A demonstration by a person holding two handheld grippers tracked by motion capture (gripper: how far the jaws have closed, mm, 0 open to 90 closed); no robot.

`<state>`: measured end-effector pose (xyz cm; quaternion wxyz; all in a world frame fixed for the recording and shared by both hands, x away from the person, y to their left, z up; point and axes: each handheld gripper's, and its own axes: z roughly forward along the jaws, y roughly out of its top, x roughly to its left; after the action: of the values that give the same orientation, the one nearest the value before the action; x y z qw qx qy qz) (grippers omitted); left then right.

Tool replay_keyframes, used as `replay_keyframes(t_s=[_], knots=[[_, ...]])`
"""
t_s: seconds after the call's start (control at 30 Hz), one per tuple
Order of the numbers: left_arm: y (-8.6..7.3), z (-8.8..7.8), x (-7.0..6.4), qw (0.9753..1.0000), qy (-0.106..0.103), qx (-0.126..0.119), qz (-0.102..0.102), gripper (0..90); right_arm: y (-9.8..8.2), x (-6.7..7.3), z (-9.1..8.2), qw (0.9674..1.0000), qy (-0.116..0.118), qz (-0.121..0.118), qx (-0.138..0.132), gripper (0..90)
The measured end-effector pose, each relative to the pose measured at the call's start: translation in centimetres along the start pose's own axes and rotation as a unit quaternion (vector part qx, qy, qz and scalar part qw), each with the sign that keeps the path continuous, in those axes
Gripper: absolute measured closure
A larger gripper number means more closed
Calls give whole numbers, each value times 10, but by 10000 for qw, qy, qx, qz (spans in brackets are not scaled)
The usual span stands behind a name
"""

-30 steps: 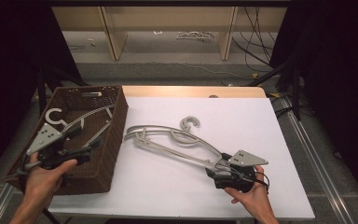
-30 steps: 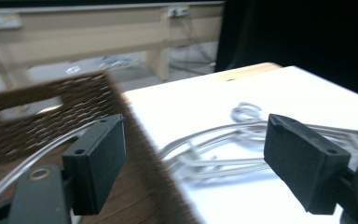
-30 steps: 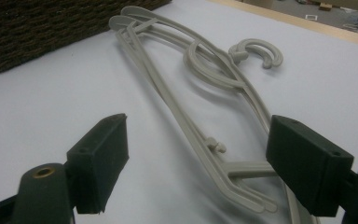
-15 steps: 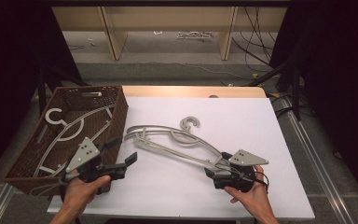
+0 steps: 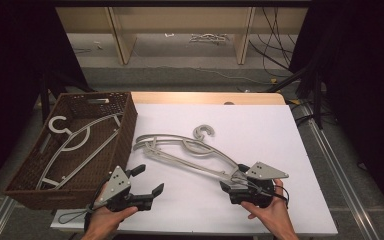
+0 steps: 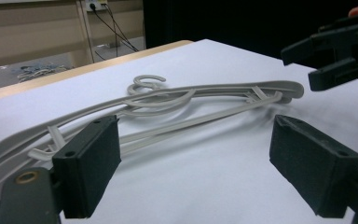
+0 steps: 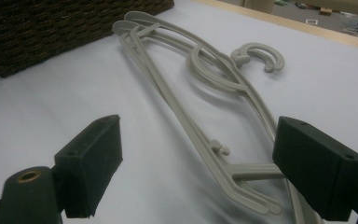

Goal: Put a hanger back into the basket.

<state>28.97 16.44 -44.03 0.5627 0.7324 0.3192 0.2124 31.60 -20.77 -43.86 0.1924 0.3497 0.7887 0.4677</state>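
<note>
Down at the near edge of the white table (image 5: pixel 260 125), both hands come in from below, each with a gripper held low and roughly level over the surface. The landmark is the pair of grey hangers (image 5: pixel 190 150) lying stacked flat near the middle of the table, hook pointing away from the person, one end close beside the brown wicker basket (image 5: pixel 125 135) and the other end running toward the right hand.

The right gripper (image 5: pixel 232 181) sits at that nearer end of the hangers, the hand (image 5: pixel 270 212) cupped under its body. Its jaws have just been opening and stand wide; in the right gripper view the hangers' end (image 7: pixel 242 186) lies between the pads (image 7: pixel 91 163), but neither pad presses on it, so nothing is gripped.

The left gripper (image 5: pixel 147 180) lies on the basket's side of the hangers, just in front of the basket's near corner, aimed toward the hangers. The left hand (image 5: pixel 105 220) holds it from behind and beneath. Its jaws have likewise just been opening and are spread wide with only bare table between them; in the left gripper view the hangers (image 6: pixel 168 107) lie beyond its pads (image 6: pixel 91 163), apart from them.

Another grey hanger (image 5: pixel 75 145) lies inside the basket.
</note>
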Motion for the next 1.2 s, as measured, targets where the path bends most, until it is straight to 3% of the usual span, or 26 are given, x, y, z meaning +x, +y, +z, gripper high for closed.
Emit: replay_keyframes(t_s=[0.27, 0.43, 0.6, 0.83, 0.9, 0.97, 1.07, 1.2], knots=[[0, 1, 2, 10000, -12, -42, -66, 163, -1, 0, 2, 10000, -53, -42, 27, 167], [-1, 0, 0, 10000, 18, 25, 83, 163, 2, -4, 7, 9999, -112, -7, 84, 167], [-3, 3, 1, 9999, 6, 147, -5, 163, 8, -17, 23, 9992, -275, 104, 260, 165], [-5, 6, -1, 9995, -65, 291, 110, 162, 20, -33, 44, 9976, -405, 59, 565, 231], [-5, 6, 0, 9994, -85, 297, 134, 162, 27, -39, 51, 9964, -408, 76, 734, 265], [-4, 6, 0, 9995, -92, 291, 125, 163, 33, -44, 61, 9945, -473, -89, 928, 285], [-4, 6, 1, 9994, -91, 298, 146, 163, 41, -47, 75, 9887, -542, -268, 1370, 360], [-4, 6, 0, 9994, -98, 302, 124, 163, 51, -52, 89, 9830, -562, -476, 1681, 412]])
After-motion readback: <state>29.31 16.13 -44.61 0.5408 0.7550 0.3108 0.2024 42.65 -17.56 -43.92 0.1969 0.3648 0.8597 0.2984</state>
